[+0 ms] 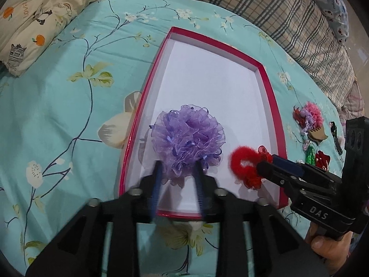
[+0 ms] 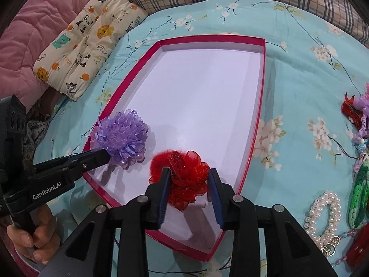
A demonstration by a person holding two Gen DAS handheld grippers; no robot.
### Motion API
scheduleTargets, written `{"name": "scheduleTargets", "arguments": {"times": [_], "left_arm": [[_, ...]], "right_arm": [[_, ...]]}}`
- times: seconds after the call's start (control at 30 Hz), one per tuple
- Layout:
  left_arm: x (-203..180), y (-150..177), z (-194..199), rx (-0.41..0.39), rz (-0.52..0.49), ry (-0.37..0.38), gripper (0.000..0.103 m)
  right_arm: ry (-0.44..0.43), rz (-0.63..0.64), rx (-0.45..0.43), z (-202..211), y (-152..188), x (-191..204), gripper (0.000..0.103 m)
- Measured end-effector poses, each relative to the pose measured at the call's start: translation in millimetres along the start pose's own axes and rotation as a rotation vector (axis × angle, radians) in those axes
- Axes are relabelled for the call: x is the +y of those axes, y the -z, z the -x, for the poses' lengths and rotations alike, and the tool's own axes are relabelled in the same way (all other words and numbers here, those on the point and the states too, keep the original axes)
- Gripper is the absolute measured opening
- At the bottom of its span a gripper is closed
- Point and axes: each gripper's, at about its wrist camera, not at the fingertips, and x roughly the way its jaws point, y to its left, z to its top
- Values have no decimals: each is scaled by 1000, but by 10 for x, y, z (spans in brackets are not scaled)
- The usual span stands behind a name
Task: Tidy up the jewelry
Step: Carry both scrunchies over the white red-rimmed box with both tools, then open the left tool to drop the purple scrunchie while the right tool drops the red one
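A red-rimmed box lid with a white floor [image 1: 272, 92] [image 2: 260, 97] lies on the bed. My left gripper [image 1: 178, 170] [image 2: 105, 158] has its jaws around a purple ruffled scrunchie [image 1: 186, 136] [image 2: 122, 136] near the box's front left. My right gripper [image 2: 190, 177] [image 1: 265, 161] has its jaws around a red fluffy scrunchie [image 2: 184, 173] [image 1: 245, 164] near the box's front right. Both pieces sit at or just above the white floor; I cannot tell whether they touch it.
Several more hair pieces lie on the teal floral sheet right of the box: a pearl scrunchie [image 2: 325, 217], a green braided clip [image 2: 359, 198], a pink pom and claw clip [image 1: 311, 120]. A cartoon pillow [image 2: 85, 39] and a plaid blanket [image 1: 299, 18] lie at the back.
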Motion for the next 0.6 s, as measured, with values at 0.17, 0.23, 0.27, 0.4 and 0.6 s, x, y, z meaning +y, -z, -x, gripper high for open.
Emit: {"name": "scheduleTargets", "arguments": {"times": [0.17,0.23,0.27,0.4,0.6], "left_arm": [[-4,13,89,-19,-13,-14,39],[-7,14,127,-28,-15,-16,39],[-12,10,135,-29,-14,-13,39],[-84,11,196,-37,-21,-8,39],[-265,28,255,-42,-40,15,39]], "right_arm": [[1,3,-24,125,14,10,44],[-1,-3,-35,187,19,-2,44],[0,-7,-43,230,27,-16,45],[6,-20,-66,378,60,-72,47],[27,-57,-96,603,160,-264,49]]}}
